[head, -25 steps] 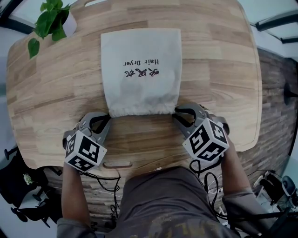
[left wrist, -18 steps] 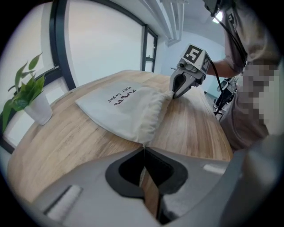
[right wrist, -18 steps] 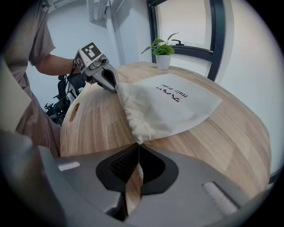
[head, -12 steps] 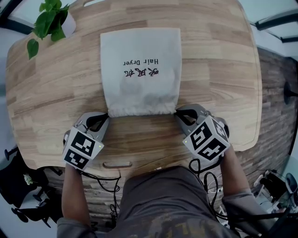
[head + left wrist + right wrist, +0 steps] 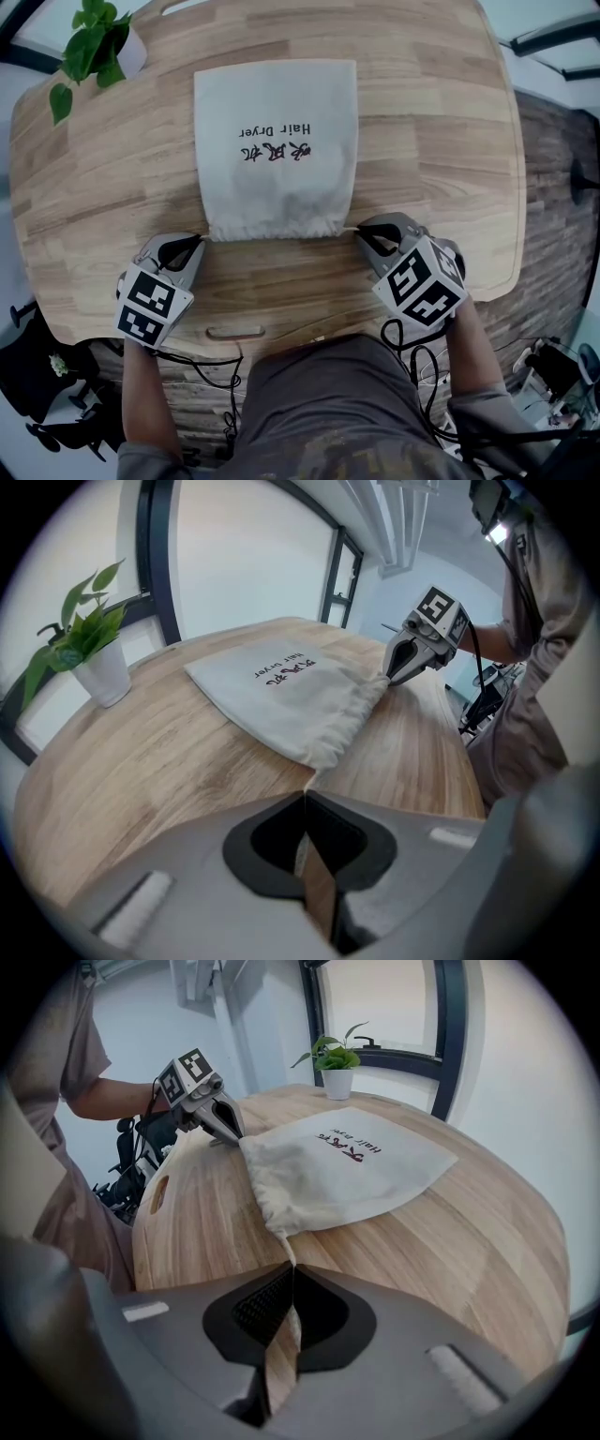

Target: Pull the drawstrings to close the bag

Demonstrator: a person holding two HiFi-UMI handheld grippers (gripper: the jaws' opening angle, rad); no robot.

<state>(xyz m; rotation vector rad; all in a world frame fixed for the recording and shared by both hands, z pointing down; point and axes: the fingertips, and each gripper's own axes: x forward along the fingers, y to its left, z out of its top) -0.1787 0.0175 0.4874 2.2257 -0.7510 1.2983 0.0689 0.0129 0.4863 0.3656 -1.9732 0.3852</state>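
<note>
I find the white drawstring bag [image 5: 277, 150] flat on the wooden table [image 5: 441, 141], its gathered mouth nearest me. The left gripper [image 5: 197, 241] pinches the left drawstring [image 5: 309, 780]. The right gripper [image 5: 359, 232] pinches the right drawstring [image 5: 289, 1249]. Both pairs of jaws are pressed together.

Rounded wooden table [image 5: 441, 141]; potted plant [image 5: 89, 47] at its far corner; dark-framed windows [image 5: 244, 555] behind; plank floor [image 5: 553, 187].

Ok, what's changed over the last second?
The right gripper has closed its jaws on the right drawstring at the mouth of the bag. The left gripper rolled slightly, shut on the left drawstring. The bag and plant are unmoved, mouth no narrower.
</note>
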